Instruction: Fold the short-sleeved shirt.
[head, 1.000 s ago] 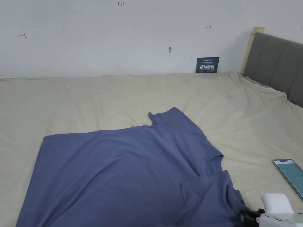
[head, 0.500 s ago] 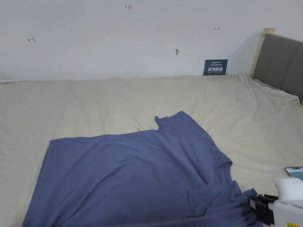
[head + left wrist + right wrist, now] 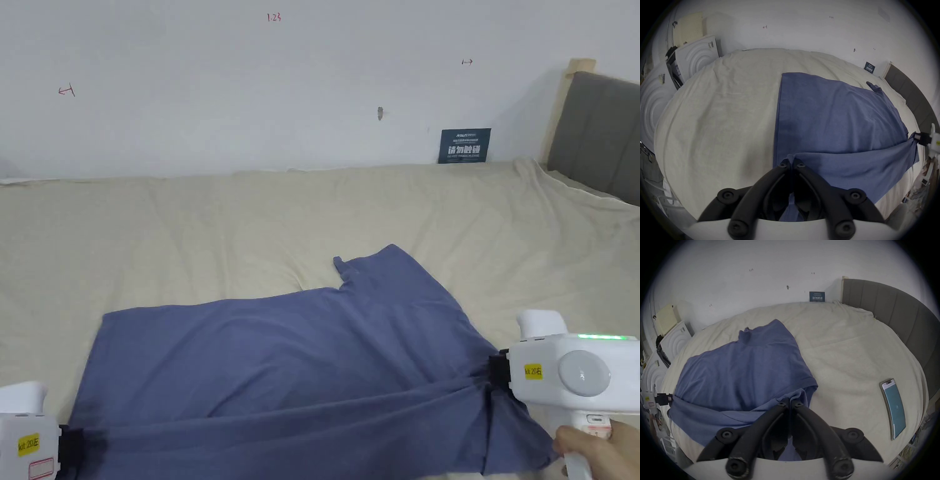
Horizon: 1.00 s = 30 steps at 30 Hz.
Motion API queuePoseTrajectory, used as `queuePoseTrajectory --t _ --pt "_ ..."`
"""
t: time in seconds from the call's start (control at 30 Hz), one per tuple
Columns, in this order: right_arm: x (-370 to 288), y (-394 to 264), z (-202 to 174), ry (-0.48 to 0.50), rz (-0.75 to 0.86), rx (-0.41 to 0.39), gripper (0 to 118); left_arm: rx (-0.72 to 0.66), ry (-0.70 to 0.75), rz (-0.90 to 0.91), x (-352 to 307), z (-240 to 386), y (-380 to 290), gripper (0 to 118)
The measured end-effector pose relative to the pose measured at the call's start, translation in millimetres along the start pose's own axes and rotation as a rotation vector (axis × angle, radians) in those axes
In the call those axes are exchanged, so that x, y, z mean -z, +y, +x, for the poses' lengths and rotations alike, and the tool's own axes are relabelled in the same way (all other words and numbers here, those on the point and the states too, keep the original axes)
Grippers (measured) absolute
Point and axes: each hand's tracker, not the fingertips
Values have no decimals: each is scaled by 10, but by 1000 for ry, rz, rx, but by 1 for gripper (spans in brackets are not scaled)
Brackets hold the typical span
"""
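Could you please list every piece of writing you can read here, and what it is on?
"1.23": red mark on the wall.
Dark sign against the wall: white characters, too small to read.
Yellow sticker on right gripper: too small.
Yellow sticker on left gripper: too small.
Phone screen: unreadable.

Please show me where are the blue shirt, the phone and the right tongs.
blue shirt (image 3: pixel 262 350), head view, flat middle of the body.
phone (image 3: pixel 894 408), right gripper view, middle of the screen.
right tongs (image 3: pixel 791 403), right gripper view, between the tips.
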Motion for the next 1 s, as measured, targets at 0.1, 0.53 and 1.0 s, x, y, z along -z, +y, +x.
queuePoseTrajectory --t 0.1,0.53,1.0 --pt "31 -24 29 -10 -33 -18 47 -40 7 1 -34 -69 -31 56" --pt "-1160 -486 7 158 100 -28 88 -129 -30 56 -976 -163 -726 76" --pt "-1181 -1029 -295 127 -2 -91 0 -106 -59 51 -1055 9 -1185 0"
